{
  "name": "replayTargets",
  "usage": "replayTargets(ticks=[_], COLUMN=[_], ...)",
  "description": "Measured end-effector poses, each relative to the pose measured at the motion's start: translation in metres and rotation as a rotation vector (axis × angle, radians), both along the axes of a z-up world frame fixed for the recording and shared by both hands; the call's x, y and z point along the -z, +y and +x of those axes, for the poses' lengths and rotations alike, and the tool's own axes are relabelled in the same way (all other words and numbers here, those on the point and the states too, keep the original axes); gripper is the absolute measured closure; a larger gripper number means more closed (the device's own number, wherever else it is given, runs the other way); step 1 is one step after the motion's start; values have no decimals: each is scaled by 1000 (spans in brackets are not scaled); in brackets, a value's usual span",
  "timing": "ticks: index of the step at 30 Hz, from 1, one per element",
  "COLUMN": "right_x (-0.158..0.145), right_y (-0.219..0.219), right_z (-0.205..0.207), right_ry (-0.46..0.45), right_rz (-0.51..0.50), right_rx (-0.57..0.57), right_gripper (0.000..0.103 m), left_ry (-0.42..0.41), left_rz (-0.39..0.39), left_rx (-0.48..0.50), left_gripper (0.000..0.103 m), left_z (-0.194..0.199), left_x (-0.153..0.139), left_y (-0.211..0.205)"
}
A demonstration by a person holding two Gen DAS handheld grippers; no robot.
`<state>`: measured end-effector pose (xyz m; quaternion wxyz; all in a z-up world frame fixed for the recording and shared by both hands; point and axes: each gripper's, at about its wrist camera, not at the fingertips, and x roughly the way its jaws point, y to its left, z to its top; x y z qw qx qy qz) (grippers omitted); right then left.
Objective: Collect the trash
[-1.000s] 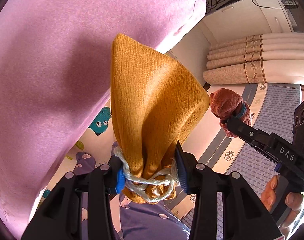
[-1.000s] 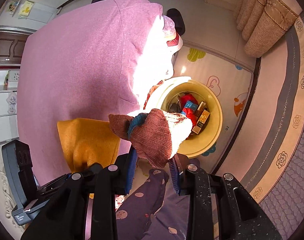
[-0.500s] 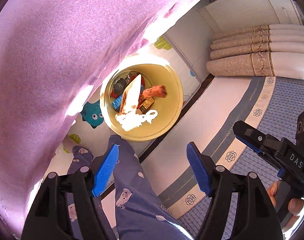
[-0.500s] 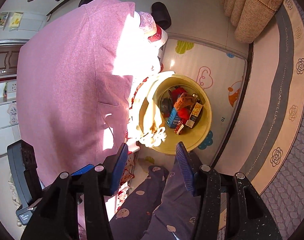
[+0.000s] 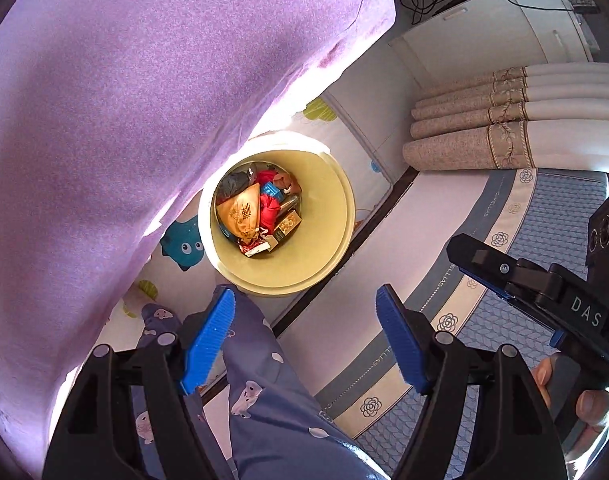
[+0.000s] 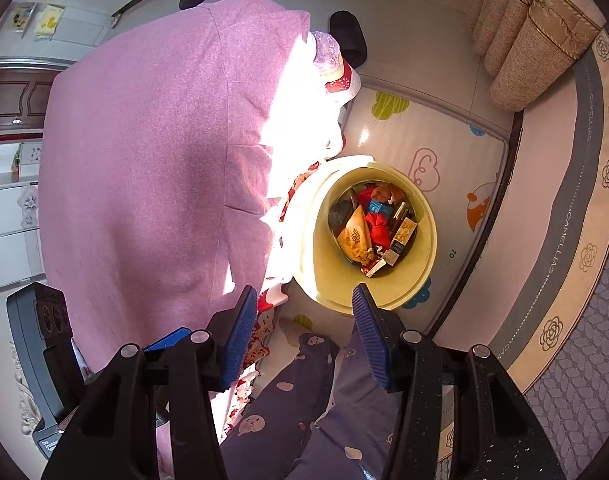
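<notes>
My left hand-held gripper (image 5: 304,336) and right hand-held gripper (image 6: 300,328) both stand wide open, ribbed blue pads bare, holding and touching nothing. Below them, the round, smooth yellow plastic bin (image 5: 328,200) stands on the floor mat against the bed's purple cover (image 5: 144,100). The orange cloth pouch (image 5: 242,212) lies inside among crumpled wrappers and small boxes.

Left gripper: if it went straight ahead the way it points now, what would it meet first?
Probably the yellow bin. The left gripper is open and empty, aimed down at the bin's near rim; nothing shows in between. The person's leg lies just under that line, and depth is unclear.
</notes>
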<state>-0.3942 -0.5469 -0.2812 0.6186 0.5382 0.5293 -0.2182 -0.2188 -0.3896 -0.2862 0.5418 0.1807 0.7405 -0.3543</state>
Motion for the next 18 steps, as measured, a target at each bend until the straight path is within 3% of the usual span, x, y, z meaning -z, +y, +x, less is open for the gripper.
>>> replayTargets(ticks=[10,18], right_x=[-36,-71], right_y=[29,82], right_z=[64,141], right_ry=[-36,-98], right_rz=[-45,-84], right_rx=[-170,-370], right_gripper=[53,53], left_ry=[-36,-99], left_rz=[-53,-70], left_rx=[-129,-268], left_gripper=[30,30], left_z=[40,78], left_x=[-37,-65], left_y=[42,110])
